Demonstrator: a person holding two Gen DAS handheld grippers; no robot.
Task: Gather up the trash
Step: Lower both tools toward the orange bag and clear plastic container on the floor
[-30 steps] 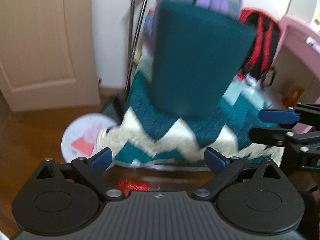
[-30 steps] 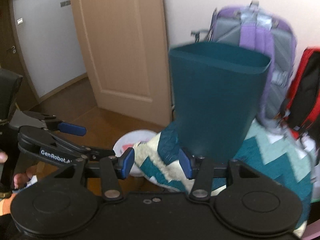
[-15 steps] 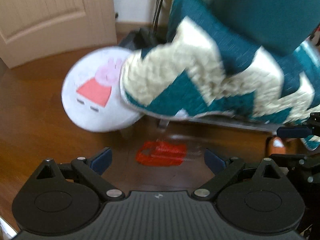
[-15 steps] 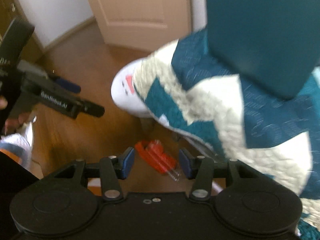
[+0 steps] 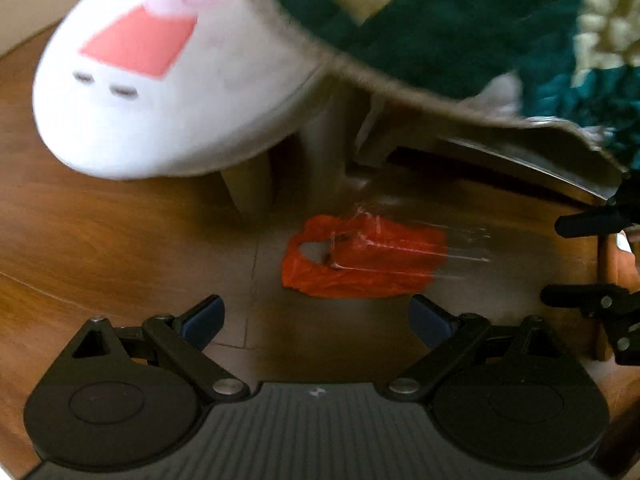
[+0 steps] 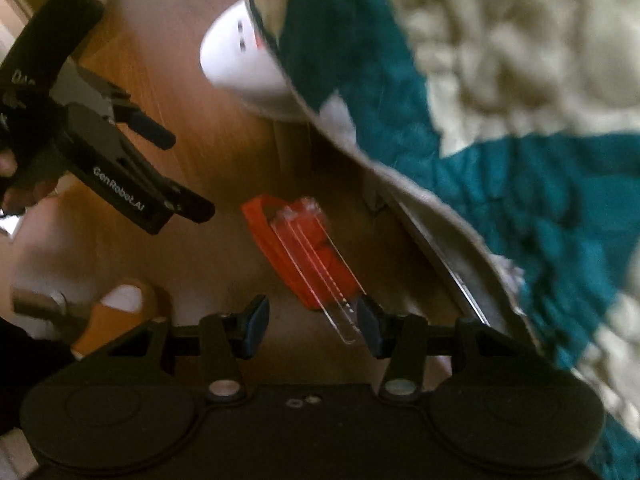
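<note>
Both empty and spread wide, left gripper (image 5: 316,320) and right gripper (image 6: 312,326), above crumpled red plastic wrapper (image 5: 360,260) on brown wooden floor (image 5: 120,240).

Dim, warm light throughout; motion smears the teal-and-cream blanket (image 6: 500,128) and white stool (image 5: 160,92) (both views), fisheye bending the edges, corners dark, floor (image 5: 100,240) faintly glossy.

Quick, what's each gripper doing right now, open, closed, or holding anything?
Left gripper: open, holding nothing, above the red plastic wrapper on the floor.
Right gripper: open, holding nothing; the wrapper's clear end lies by one finger, not clamped.
</note>
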